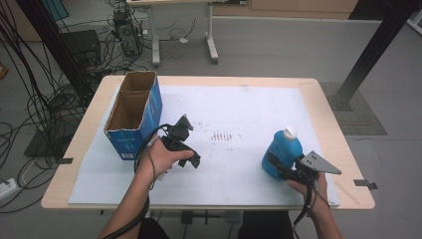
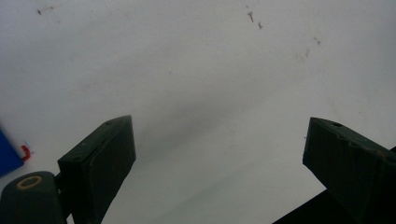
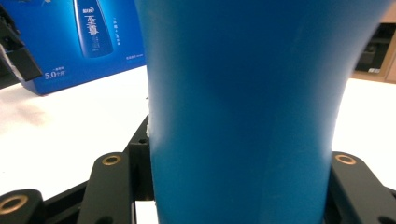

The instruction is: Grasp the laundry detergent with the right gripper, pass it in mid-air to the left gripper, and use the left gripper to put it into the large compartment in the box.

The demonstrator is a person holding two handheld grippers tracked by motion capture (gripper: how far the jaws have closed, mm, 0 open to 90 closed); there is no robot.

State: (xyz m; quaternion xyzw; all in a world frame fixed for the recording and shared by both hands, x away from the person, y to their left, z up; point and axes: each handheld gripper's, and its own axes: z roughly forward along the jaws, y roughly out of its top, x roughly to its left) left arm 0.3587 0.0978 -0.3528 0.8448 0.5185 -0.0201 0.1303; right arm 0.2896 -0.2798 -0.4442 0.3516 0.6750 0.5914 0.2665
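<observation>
White sheeting (image 1: 234, 114) covers the wooden table in the high view, where the blue bottle (image 1: 281, 149) with a white cap stands toward four o'clock, clamped by the right gripper (image 1: 274, 168), while the left gripper (image 1: 185, 130) lies toward eight o'clock just beside the open cardboard box (image 1: 133, 115). Along the left gripper view, its jaws stand wide apart over bare sheet. Along the right gripper view, the bottle's body sits squeezed between both jaws, the box at eleven o'clock.
</observation>
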